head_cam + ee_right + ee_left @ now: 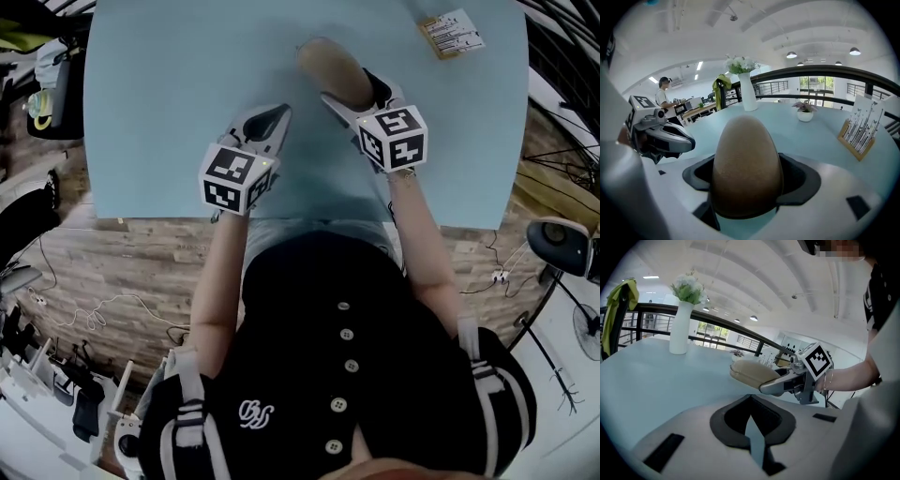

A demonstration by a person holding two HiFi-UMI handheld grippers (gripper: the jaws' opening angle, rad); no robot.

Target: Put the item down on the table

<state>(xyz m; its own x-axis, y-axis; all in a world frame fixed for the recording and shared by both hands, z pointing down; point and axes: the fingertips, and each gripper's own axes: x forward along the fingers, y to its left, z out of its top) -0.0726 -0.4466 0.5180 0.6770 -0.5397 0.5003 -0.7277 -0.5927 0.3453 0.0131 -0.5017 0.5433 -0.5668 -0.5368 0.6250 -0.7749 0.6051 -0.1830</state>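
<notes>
Tan oval item sits clamped in the right gripper, jaws closed on its near end, rounded tip pointing away across the pale blue worktop. From the left gripper view it's level and low over the surface; whether it touches, can't tell. Right forearm reaches straight out past the near edge, marker cube facing up. To its left, the left gripper is a little nearer the person and well apart from the item, jaws drawn in to a thin sliver with nothing between them, left forearm angled in from the body. Farther out now: a tall white vase stands upright with white flowers in it, a small white pot holds a little plant, and over on the right a wooden rack carries printed cards, all standing on the worktop.
</notes>
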